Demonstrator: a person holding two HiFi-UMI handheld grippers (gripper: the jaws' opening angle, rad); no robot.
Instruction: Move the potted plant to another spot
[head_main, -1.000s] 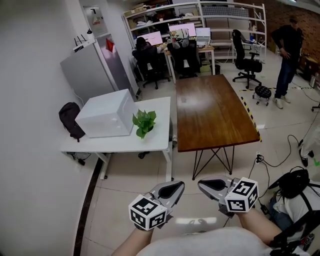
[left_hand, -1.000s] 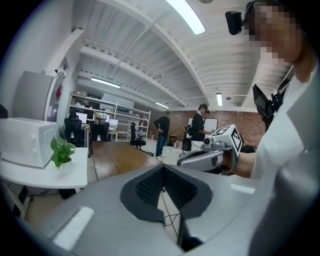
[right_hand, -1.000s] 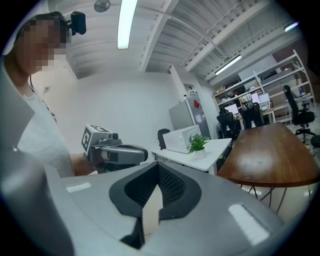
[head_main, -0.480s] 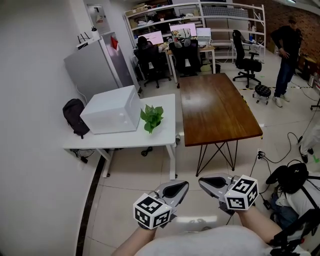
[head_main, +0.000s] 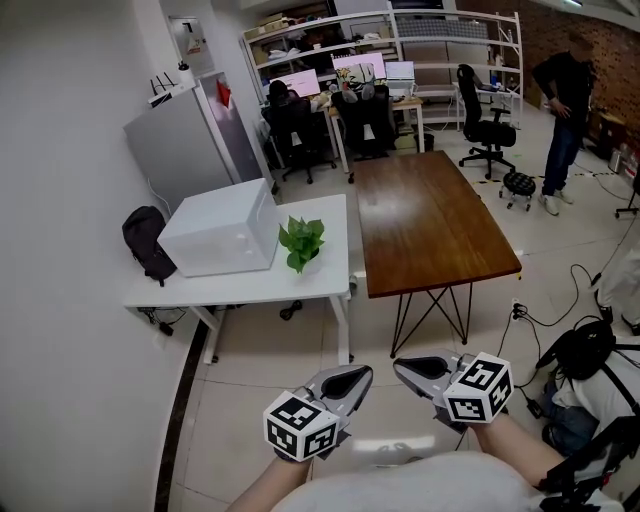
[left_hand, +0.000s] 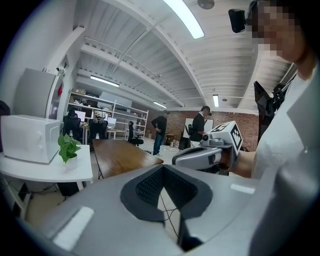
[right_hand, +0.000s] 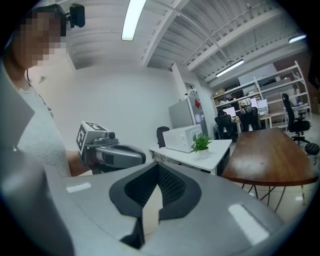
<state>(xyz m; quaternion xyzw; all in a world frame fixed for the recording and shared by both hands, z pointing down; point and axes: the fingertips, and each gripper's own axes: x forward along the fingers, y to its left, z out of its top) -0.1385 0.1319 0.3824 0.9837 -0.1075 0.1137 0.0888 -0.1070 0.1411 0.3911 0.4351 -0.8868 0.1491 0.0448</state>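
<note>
The potted plant (head_main: 301, 243), green leaves in a small white pot, stands on the white table (head_main: 250, 288) beside a white microwave (head_main: 218, 228), well ahead of me. Both grippers hang low in front of my body, far from the plant. My left gripper (head_main: 347, 380) and right gripper (head_main: 416, 370) are side by side, each shut with nothing between the pads. The left gripper view shows the plant (left_hand: 67, 148) small at the left, beyond the shut left gripper (left_hand: 161, 172). In the right gripper view the plant (right_hand: 201, 143) is seen past the shut right gripper (right_hand: 157, 170).
A long brown table (head_main: 430, 225) adjoins the white one on the right. A grey cabinet (head_main: 185, 150) and a black backpack (head_main: 143, 243) are along the left wall. Office chairs and desks stand at the back, a person (head_main: 562, 95) far right, cables and a bag (head_main: 585, 362) on the floor.
The head view has shifted a little, so the tables and plant sit slightly further right in it. Both grippers stay shut, side by side, low in front of me.
</note>
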